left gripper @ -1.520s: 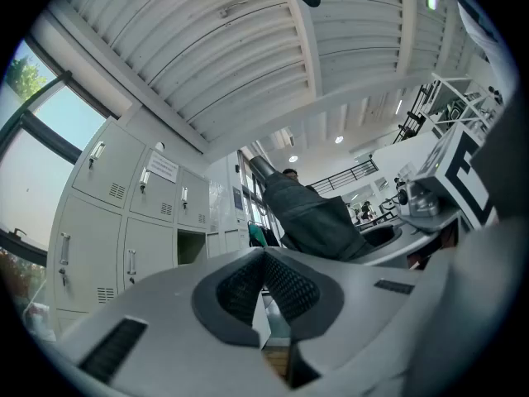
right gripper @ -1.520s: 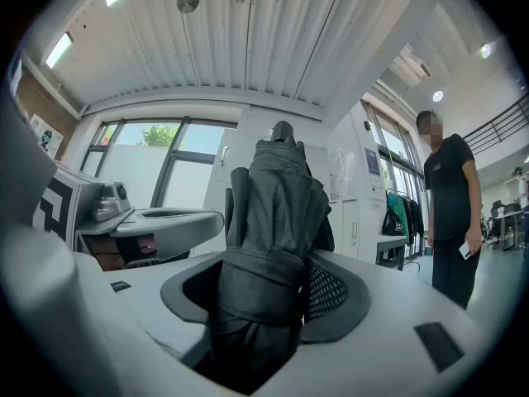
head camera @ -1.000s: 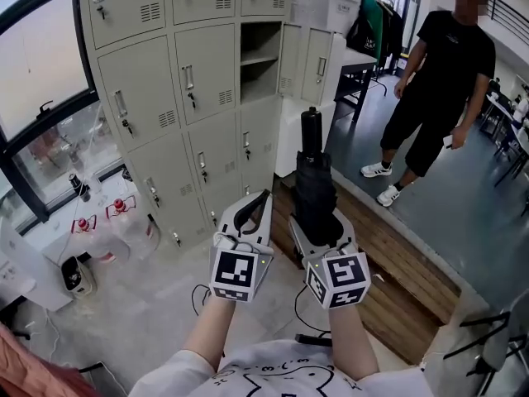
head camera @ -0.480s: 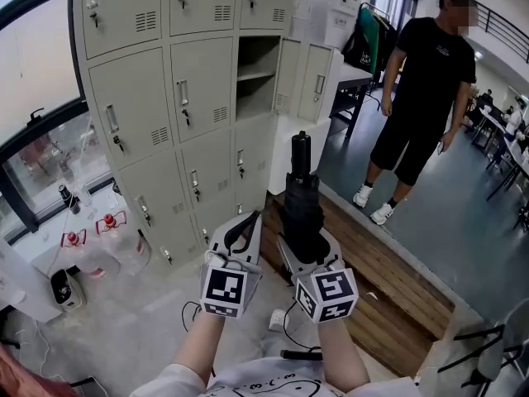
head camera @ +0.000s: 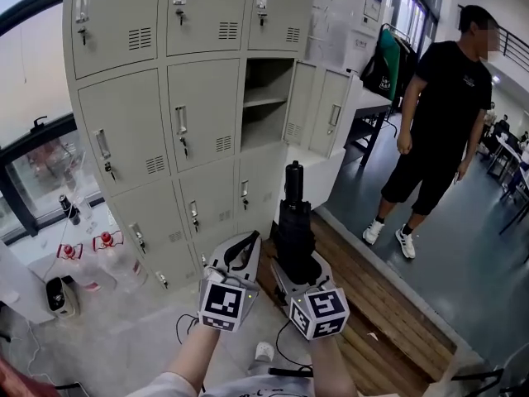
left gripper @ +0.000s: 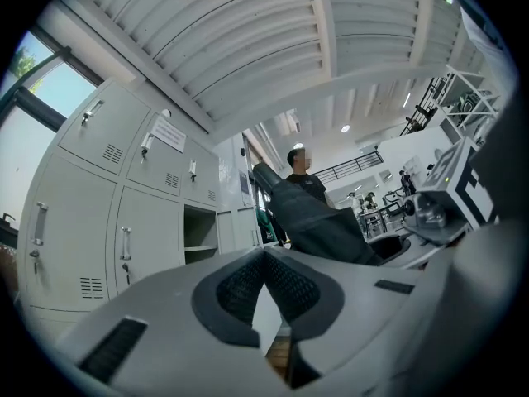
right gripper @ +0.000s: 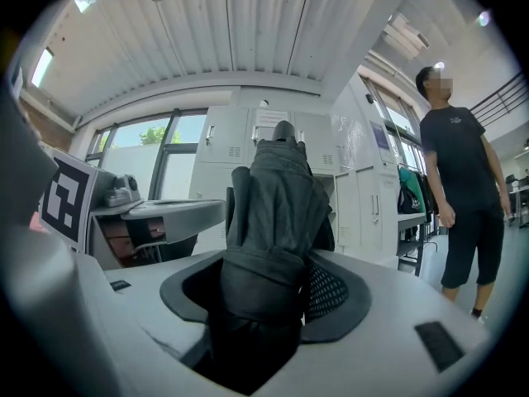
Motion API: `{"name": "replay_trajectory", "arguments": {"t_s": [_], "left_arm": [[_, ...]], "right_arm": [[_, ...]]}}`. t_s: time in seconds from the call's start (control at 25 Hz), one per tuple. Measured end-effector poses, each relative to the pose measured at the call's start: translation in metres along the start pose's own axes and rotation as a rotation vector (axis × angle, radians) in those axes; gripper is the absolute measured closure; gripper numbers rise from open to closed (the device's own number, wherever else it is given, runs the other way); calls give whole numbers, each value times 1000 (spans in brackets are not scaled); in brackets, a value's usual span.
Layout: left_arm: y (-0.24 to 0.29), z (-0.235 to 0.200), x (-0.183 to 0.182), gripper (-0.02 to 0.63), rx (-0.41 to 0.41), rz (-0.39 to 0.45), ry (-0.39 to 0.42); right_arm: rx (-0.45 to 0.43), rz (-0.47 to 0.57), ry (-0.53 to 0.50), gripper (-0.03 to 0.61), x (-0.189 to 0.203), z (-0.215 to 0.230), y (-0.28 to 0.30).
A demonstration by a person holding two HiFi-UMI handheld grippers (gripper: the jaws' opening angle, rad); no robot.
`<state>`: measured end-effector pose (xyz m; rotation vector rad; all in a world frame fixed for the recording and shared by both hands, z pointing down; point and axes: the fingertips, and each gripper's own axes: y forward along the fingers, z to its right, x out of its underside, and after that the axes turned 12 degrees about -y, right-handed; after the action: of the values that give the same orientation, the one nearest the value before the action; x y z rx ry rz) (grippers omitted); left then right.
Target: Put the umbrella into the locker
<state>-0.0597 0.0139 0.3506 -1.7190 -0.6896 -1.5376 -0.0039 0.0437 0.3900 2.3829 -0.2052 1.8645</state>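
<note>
The right gripper [head camera: 296, 259] is clamping its jaws on the folded black umbrella [head camera: 293, 217], low on the bundled fabric. In the right gripper view the cloth [right gripper: 277, 197] is filling the whole gap between the pads. The umbrella is standing upright out of the jaws, its cylindrical black end [head camera: 293, 174] pointing up. The left gripper [head camera: 248, 242] is riding just beside it on the left. Its jaws are meeting at the tips with nothing between them, and it is not touching the umbrella.

Ahead, the grey locker bank [head camera: 190, 98] is filling the upper left of the head view. One compartment [head camera: 263, 81] is standing open, with its door [head camera: 299, 104] swung out to the right. A shelf [head camera: 263, 101] is splitting it into an upper and a lower space, and only grey walls are showing inside. The doors around it are sitting closed, with keys hanging below their handles.

The umbrella is not in the locker. In the head view the open compartment is lying above and slightly left of the umbrella's top end, well apart from it, with closed doors below it. A strip of wooden floor [head camera: 380, 304] is running off to the right under the grippers. A person in black [head camera: 442, 122] is standing on the grey floor beyond it, well apart from the open door. Two red-capped bottles [head camera: 103, 242] are sitting on the floor at the left, near the window.
</note>
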Motion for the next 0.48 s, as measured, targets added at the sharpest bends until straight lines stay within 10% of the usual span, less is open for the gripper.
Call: {"name": "replay_trajectory", "arguments": {"t_s": [0.48], "left_arm": [[151, -33, 13, 606, -31, -5, 17]], "right_arm": [[-95, -42, 24, 316, 31, 108, 108]]}}
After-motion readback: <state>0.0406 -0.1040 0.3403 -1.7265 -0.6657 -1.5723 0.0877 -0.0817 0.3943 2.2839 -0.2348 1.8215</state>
